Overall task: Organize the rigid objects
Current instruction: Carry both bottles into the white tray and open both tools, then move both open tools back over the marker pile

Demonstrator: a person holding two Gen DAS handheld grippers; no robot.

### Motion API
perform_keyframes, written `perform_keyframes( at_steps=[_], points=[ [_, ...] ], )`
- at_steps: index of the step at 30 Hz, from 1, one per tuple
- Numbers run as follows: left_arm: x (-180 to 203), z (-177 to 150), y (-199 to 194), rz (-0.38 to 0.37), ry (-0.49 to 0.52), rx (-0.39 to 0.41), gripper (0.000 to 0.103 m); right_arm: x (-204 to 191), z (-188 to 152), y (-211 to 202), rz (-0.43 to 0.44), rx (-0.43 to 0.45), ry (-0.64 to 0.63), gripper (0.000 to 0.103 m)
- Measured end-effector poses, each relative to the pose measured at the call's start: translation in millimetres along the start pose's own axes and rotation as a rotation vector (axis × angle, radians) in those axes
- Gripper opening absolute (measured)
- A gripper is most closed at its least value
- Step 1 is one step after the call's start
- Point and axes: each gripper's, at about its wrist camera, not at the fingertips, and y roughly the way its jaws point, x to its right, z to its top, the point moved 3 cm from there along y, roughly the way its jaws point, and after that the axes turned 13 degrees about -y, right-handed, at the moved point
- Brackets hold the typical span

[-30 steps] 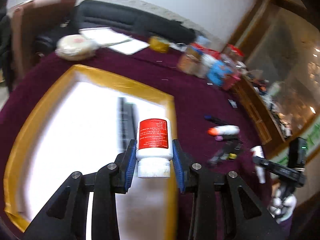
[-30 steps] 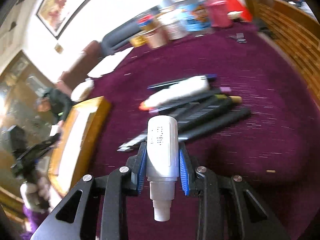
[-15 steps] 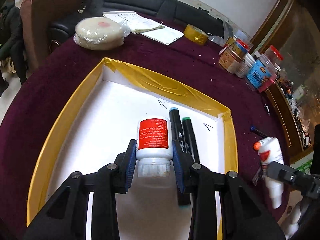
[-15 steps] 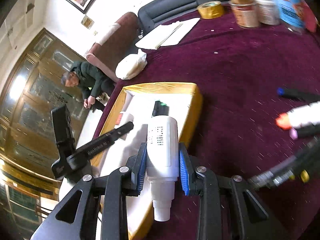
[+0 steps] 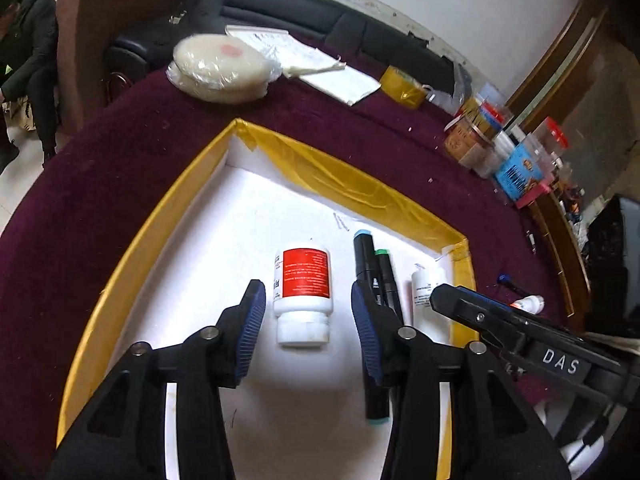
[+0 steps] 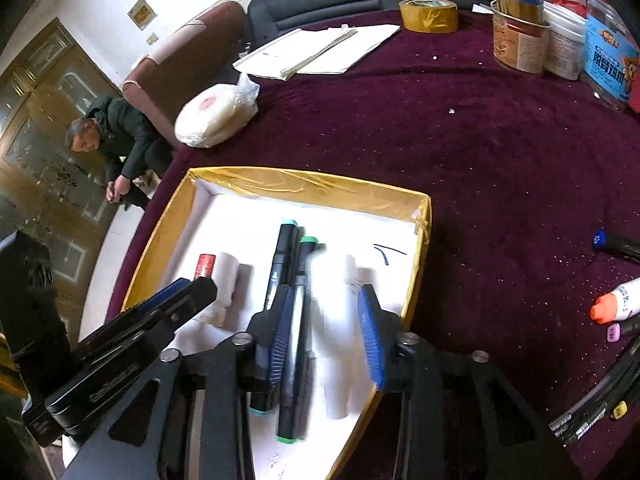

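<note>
A yellow-rimmed tray (image 5: 352,184) with a white floor lies on the purple cloth. In it a white bottle with a red label (image 5: 302,296) lies flat. My left gripper (image 5: 306,292) straddles it, its jaws opening and both pads clear of the bottle. Beside it lie two black markers (image 5: 372,280), then a white spray bottle (image 5: 426,288). In the right wrist view the tray (image 6: 304,184) holds that spray bottle (image 6: 336,320), blurred, between the opening jaws of my right gripper (image 6: 326,296), untouched by the pads. The red-label bottle (image 6: 220,280) and the left gripper (image 6: 180,296) show at left.
On the cloth right of the tray lie several markers (image 6: 592,412), an orange-capped white bottle (image 6: 616,300) and a blue-capped marker (image 6: 616,242). Jars (image 6: 520,40), a tape roll (image 6: 428,14), papers (image 6: 316,48) and a wrapped white disc (image 6: 216,116) stand behind. A person (image 6: 116,136) crouches beyond the table.
Both grippers were shut on their bottles; now both jaws have parted and the bottles lie in the tray. The right gripper swung left from over the cloth to over the tray.
</note>
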Motion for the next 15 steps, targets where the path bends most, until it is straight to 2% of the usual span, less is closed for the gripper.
perform_keyframes(
  at_steps=[1,6,8,11,15],
  points=[
    [0,1,-3,-0.003,-0.001,0.005,0.043,1,0,-4,0.005,0.014,0.005,0.043],
    [18,-5,-23,-0.032,0.026,0.039,0.043,13,-1,-45,0.008,0.123,0.013,0.044],
    [33,-12,-31,-0.048,0.062,0.047,0.056,24,-7,-64,-0.016,0.166,0.01,0.044],
    [57,-23,-35,-0.069,0.116,0.043,0.061,57,-26,-92,-0.09,0.236,0.033,0.05],
    [102,-49,-19,-0.103,0.199,-0.033,0.061,124,-66,-128,-0.189,0.305,0.144,0.053]
  ],
)
